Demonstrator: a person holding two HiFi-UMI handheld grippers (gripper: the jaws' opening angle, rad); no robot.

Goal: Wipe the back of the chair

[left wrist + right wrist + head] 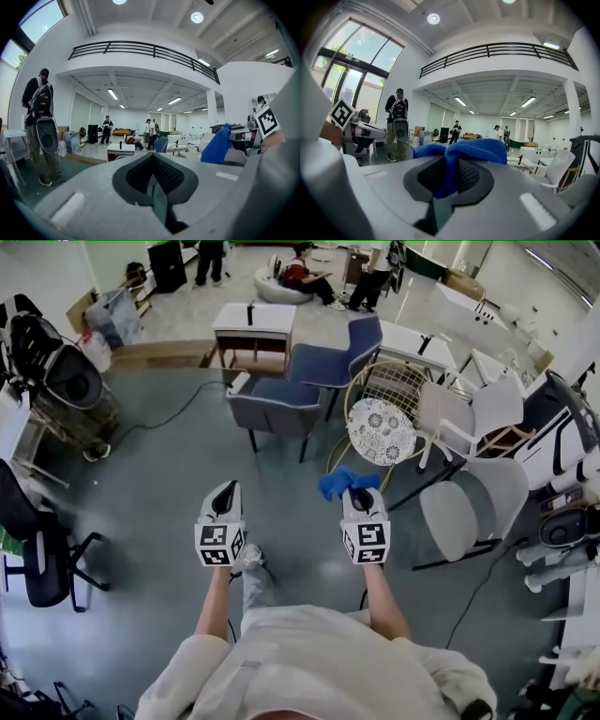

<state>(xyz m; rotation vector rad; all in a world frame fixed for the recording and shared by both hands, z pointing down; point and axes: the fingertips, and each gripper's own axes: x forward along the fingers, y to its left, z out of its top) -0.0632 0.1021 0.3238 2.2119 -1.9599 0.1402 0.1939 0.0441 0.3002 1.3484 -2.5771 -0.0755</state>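
Well, the person is standing on the grey-green floor (159, 512) and holding both grippers out in front, level with each other and a little apart. The left gripper (225, 495) is carrying nothing; its jaws are pressing together with no gap between the pads. The right gripper (360, 493) is clenching a blue cloth (342, 481). The cloth is bunching up over the jaw tips and spilling to both sides, and the right gripper view shows one fold running down between the pads.

Just past the cloth, a gold-framed wire chair (398, 385) is standing with a round white lace cushion (381, 431) sitting in it. Its wire back is rising behind the cushion. The cloth is hanging in the air near this chair, apart from it and touching nothing but the jaws.

To the left of the wire chair a grey-blue armchair (277, 404) is standing, with a blue chair (342, 357) behind it. Two white chairs (469, 507) are crowding in at the right. A black cable (173, 409) is trailing across the floor, and a black office chair (37, 549) is sitting at the left edge.

Farther off a white side table (253, 329) is standing, and people (305, 273) are gathering at the far end. I cannot tell which chair is the one for wiping.
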